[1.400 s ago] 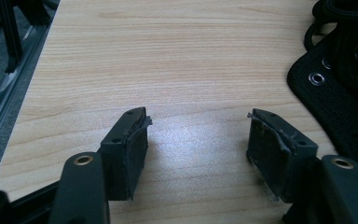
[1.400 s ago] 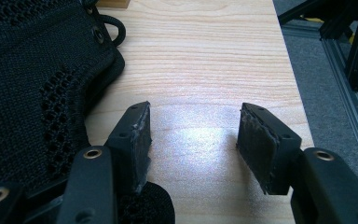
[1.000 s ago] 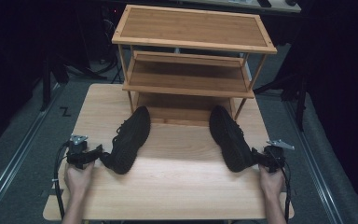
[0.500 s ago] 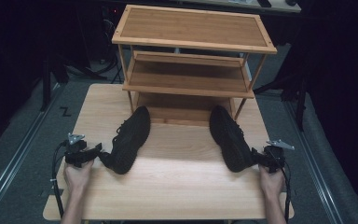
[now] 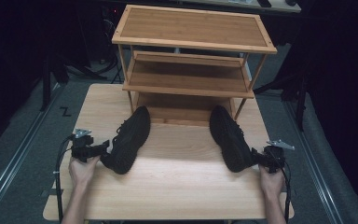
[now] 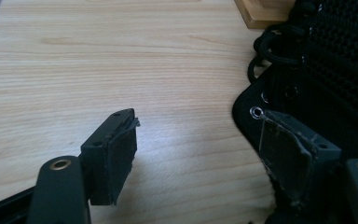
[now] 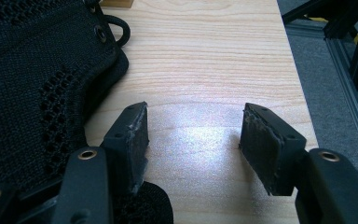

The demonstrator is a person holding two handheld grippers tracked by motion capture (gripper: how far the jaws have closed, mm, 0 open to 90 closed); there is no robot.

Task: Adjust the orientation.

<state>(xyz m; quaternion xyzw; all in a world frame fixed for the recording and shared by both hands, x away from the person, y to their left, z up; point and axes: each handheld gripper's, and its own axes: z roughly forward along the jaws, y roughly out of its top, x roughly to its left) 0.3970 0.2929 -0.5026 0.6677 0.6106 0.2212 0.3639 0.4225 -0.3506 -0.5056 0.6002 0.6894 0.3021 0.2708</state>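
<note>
Roughly, taking the wooden shelf rack [image 5: 191, 65] at the far edge of the table [image 5: 177, 191] as the landmark:
Left gripper [image 5: 103, 148]: near-left of the rack, at the heel of the left shoe; its jaws have just been opening and stand wide apart, with bare tabletop between them. One pad [image 6: 286, 149] sits against the shoe's collar; nothing is gripped.
Left shoe [image 5: 129, 138]: black, lying flat, toe pointing at the rack's bottom shelf, heel toward the person.
Right shoe [image 5: 229, 137]: black, toe likewise near the rack's foot, well apart from the left shoe.
Right gripper [image 5: 257, 157]: near-right of the rack, at the right shoe's heel; jaws spread wide, holding nothing, the shoe just beside one pad [image 7: 133, 140].
</note>
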